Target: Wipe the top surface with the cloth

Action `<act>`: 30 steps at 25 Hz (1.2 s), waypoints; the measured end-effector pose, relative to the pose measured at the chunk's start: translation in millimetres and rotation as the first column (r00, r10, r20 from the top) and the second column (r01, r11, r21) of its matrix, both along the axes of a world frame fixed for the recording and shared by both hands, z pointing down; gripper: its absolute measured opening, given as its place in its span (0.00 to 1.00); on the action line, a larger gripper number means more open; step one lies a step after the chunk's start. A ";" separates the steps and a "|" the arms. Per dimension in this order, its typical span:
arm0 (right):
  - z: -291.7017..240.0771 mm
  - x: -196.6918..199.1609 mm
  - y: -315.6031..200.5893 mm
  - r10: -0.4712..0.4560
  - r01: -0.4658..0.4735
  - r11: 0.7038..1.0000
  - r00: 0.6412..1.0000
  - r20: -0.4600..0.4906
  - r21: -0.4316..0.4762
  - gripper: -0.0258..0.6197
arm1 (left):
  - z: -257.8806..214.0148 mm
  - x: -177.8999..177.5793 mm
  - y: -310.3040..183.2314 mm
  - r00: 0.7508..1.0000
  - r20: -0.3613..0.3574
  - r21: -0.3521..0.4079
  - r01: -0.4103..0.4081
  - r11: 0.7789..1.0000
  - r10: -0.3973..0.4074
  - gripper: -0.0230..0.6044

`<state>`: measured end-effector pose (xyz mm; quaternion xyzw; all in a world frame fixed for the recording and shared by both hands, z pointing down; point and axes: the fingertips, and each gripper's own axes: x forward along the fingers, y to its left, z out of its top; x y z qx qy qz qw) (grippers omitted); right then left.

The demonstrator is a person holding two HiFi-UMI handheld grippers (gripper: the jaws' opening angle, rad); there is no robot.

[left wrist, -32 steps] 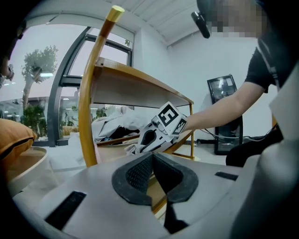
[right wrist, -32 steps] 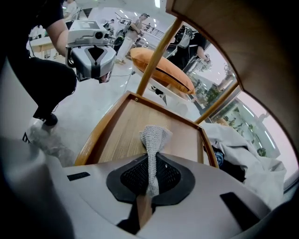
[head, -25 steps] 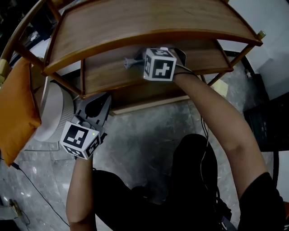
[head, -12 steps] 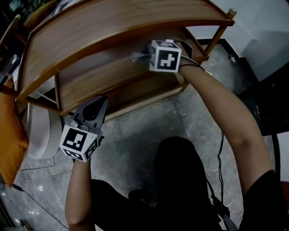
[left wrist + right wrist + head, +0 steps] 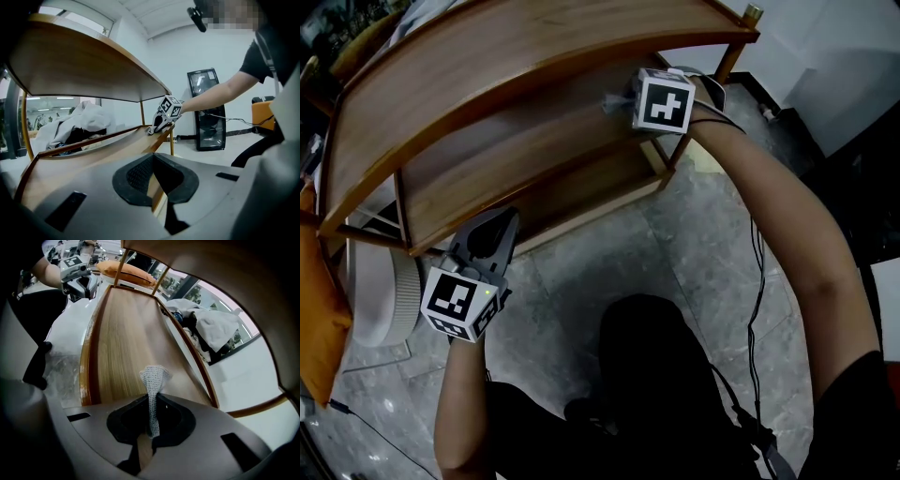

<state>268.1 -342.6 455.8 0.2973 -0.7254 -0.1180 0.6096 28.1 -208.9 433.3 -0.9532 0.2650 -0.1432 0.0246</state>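
Over middle shelf, cloth clamped between right gripper jaws, left gripper closed, empty

Dim head view, bright window glare (fisheye-warped edges) in gripper views

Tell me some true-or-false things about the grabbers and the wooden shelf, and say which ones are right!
1. The right gripper is pinching a cloth. True.
2. The cloth is up on the top shelf. False: it is over the middle shelf, underneath the top one.
3. The left gripper holds a cloth too. False: its jaws are together with nothing between them.
4. An orange cushion sits off to the left of the shelves. True.
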 end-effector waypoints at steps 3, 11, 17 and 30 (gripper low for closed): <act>-1.7 21.0 1.3 0.061 -0.061 0.998 0.998 -0.018 -0.010 0.09 | -1.2 8.7 0.2 1.000 -0.008 0.004 -0.011 1.000 0.011 0.06; -6.0 56.3 1.4 0.312 -0.310 0.949 0.950 -0.031 0.053 0.09 | -7.8 10.7 2.9 0.999 -0.030 0.016 -0.016 1.000 0.016 0.05; -18.9 35.0 -3.8 0.210 -0.211 0.967 0.977 0.024 0.139 0.09 | -11.9 -24.8 4.0 0.999 -0.033 0.029 0.028 0.999 -0.027 0.06; -8.9 -367.9 -13.3 -0.586 0.548 0.791 0.807 0.075 0.272 0.09 | -21.1 -172.9 -1.1 0.966 -0.029 0.033 0.259 0.965 -0.258 0.05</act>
